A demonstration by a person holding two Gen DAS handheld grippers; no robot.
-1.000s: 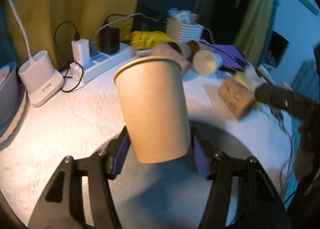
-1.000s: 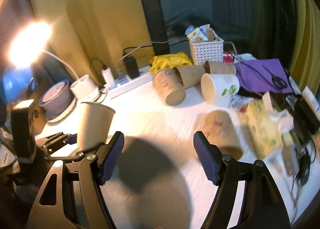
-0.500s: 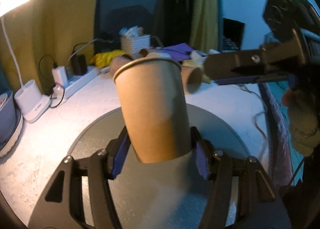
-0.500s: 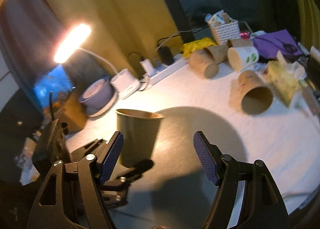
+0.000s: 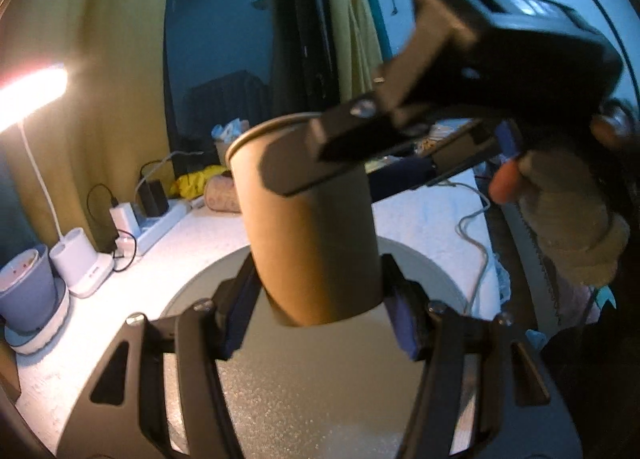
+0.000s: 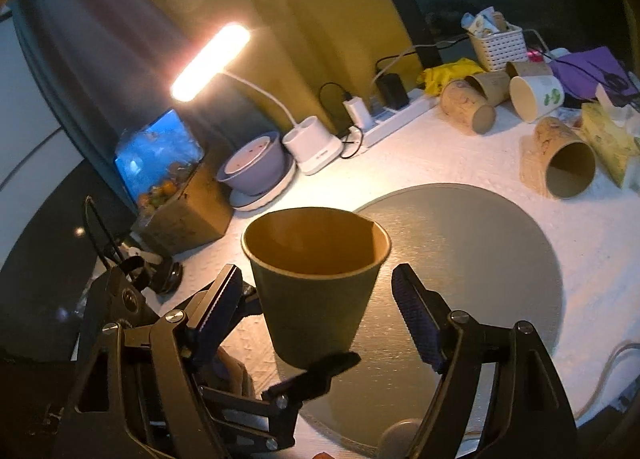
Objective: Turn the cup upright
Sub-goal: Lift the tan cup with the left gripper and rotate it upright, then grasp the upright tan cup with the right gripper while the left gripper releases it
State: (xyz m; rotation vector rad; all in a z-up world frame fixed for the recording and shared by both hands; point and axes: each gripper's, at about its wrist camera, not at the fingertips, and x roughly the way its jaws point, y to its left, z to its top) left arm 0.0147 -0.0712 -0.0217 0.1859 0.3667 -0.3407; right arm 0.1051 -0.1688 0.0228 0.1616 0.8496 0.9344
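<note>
Cup [image 5: 312,227]: brown paper cup, mouth up, tilted slightly, held above the round grey mat [image 6: 480,259]. From the right wrist view the cup [image 6: 316,279] shows its open rim and bare inside.
Left claw [image 5: 316,319]: my left gripper clamps the cup near its base, blue pads pressed on both sides of the wall. From the right wrist view the left claw [image 6: 280,347] comes in from lower left, one black finger crossing under the cup's bottom.
Right claw [image 6: 320,315]: jaws spread wide, one finger on each side of the cup, neither pad touching it; a clear gap on the right side, a narrower one on the left.
Right claw, left wrist view: its black body [image 5: 460,71] fills the upper right, one finger lying across the cup's upper wall in the picture; contact cannot be judged there.
My right hand [image 5: 568,219]: gloved, wrapped round the handle at right.
Mat: lies flat on the white textured table [image 6: 440,147].
Other cups: several paper cups lie on their sides at the far right of the table, the nearest one [image 6: 560,157] with its mouth toward the camera.
Lamp [image 6: 210,63]: lit bar on a white bent neck, standing at the back left.
Power strip [image 6: 396,115]: white, with plugs in it, along the back edge.
</note>
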